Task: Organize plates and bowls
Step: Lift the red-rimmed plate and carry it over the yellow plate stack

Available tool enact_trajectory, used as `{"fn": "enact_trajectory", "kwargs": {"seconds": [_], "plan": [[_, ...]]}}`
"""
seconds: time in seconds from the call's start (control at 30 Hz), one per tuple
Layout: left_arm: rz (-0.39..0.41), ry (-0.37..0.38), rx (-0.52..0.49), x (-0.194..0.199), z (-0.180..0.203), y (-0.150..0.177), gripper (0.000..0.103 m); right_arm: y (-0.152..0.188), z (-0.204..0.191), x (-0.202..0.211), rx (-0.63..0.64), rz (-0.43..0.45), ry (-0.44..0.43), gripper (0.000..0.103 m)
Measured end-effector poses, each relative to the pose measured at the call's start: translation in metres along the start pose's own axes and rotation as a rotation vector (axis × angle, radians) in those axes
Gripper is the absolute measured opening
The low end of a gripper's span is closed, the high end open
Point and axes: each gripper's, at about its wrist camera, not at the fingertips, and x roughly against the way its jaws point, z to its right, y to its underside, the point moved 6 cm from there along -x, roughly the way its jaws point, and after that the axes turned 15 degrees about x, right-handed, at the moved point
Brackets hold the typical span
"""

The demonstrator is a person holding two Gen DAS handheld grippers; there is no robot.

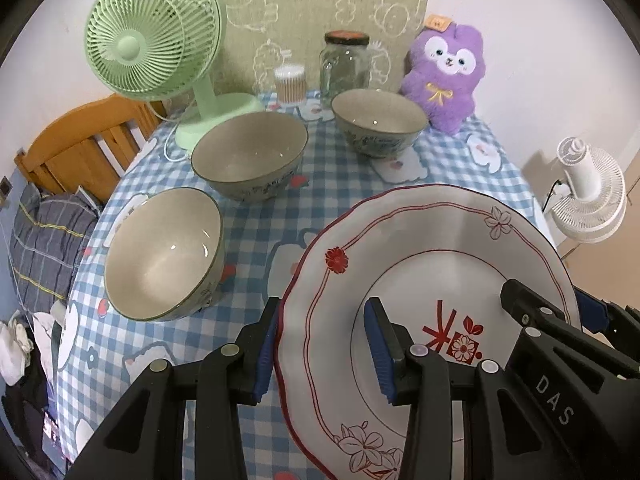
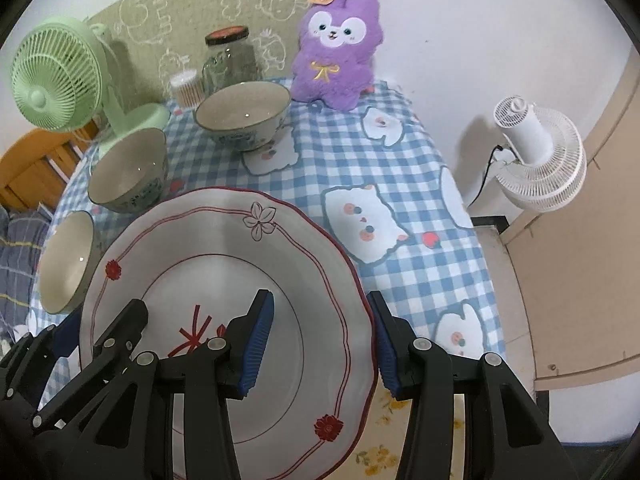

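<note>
A white plate (image 1: 432, 240) with red trim and flower marks lies at the near side of the checked table; it also shows in the right wrist view (image 2: 224, 240). My left gripper (image 1: 326, 344) is open, its jaws either side of the plate's left rim. My right gripper (image 2: 322, 340) is open, its jaws either side of the plate's right rim, and shows in the left wrist view (image 1: 548, 312). Three grey bowls stand beyond: near left (image 1: 160, 256), middle (image 1: 248, 156), far (image 1: 378, 122).
A green fan (image 1: 160, 40), a cotton-swab tub (image 1: 289, 84), a glass jar (image 1: 345, 64) and a purple plush toy (image 1: 444, 76) stand along the back of the table (image 1: 340, 184). A white fan (image 2: 536, 152) is off the right edge. A wooden bed frame (image 1: 84, 144) lies left.
</note>
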Motion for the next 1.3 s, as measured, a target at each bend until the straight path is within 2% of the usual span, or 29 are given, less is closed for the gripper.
{"fn": "enact_trajectory", "kwargs": {"seconds": [0.33,0.67,0.87,1.3], "plan": [[0.04,-0.001,0.015,0.033,0.016,0.014,0.042,0.017,0.022,0.033,-0.008,0.049,-0.007,0.051],[0.058,-0.004,0.042,0.058,0.045,0.044,0.042,0.042,0.06,0.056,0.006,0.084,-0.005,0.051],[0.042,0.007,0.038,0.062,0.068,0.068,0.042,0.065,0.085,0.053,0.002,0.067,-0.008,0.051],[0.017,-0.014,0.048,0.058,0.091,0.115,0.041,0.112,0.11,0.037,-0.001,0.015,-0.023,0.051]]}}
